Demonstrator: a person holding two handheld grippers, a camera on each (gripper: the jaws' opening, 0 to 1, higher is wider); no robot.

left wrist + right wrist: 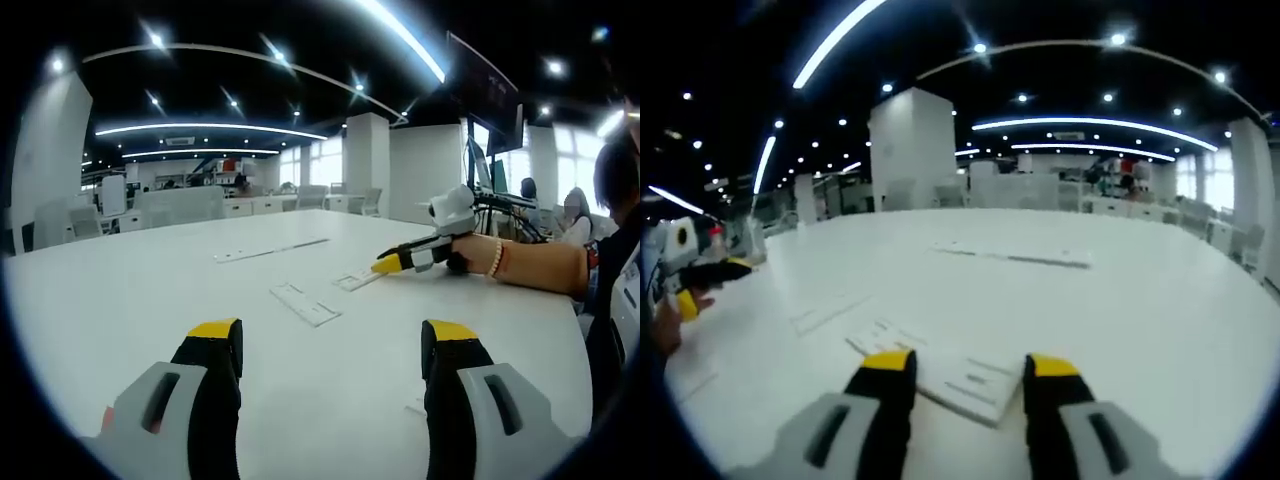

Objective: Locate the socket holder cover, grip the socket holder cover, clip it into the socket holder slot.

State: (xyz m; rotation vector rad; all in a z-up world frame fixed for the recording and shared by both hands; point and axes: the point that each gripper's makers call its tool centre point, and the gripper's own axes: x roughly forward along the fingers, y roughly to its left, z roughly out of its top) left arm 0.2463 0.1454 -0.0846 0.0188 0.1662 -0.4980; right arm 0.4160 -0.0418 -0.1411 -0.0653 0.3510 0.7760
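Observation:
Two white flat slotted pieces lie mid-table in the left gripper view: one (305,303) straight ahead and one (358,279) further right. My left gripper (333,335) is open, low over the table, nothing between its yellow tips. My right gripper (388,264), held by a hand with a bracelet, has its tip at the end of the further piece. In the right gripper view that white piece (940,378) lies flat between and under the parted tips of my right gripper (968,368); I see no grip on it. The left gripper (715,272) shows at the far left.
A long thin white strip (270,249) (1010,257) lies further back on the white table (150,290). Another faint flat piece (825,312) rests left of the right jaws. People (575,215) sit at the right edge, with chairs (180,205) behind the table.

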